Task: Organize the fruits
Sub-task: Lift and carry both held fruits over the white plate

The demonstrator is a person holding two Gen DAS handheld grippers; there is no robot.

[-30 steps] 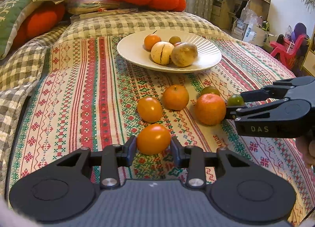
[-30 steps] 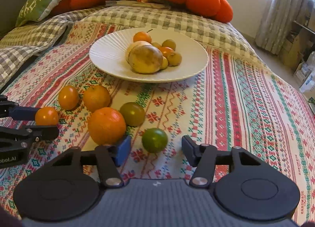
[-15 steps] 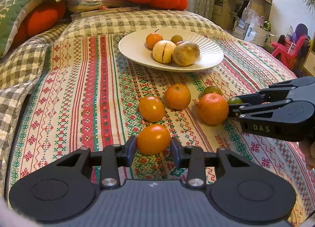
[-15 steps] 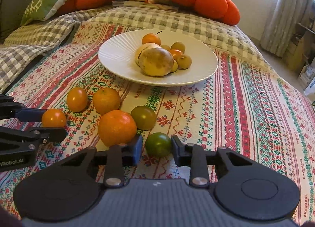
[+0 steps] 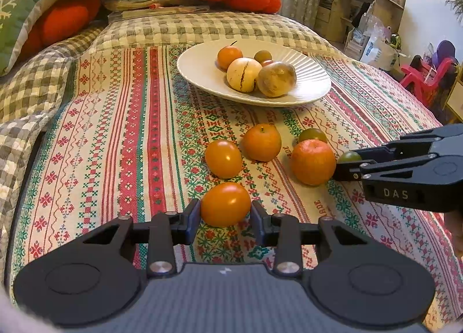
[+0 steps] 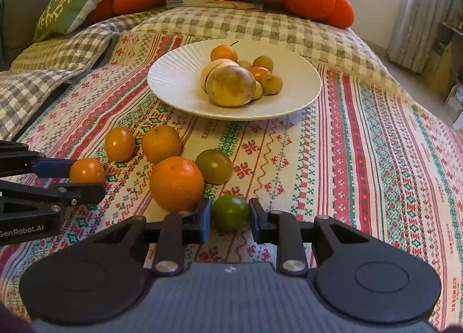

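The left gripper [image 5: 225, 218] is grasping an orange tomato [image 5: 225, 203] between its jaws, low on the patterned bedspread [image 5: 121, 136] at the near side. The right gripper [image 6: 230, 218] is clenching its jaws on a small green fruit [image 6: 231, 211], also resting on the bedspread, just right of a large orange [image 6: 176, 184]. Beyond these, another orange [image 6: 161, 144], a second orange tomato [image 6: 119, 143] and an olive-green tomato [image 6: 214, 166] are lying loose. Farther back, a white plate [image 6: 173, 78] is sitting on the bed, holding several fruits piled together.
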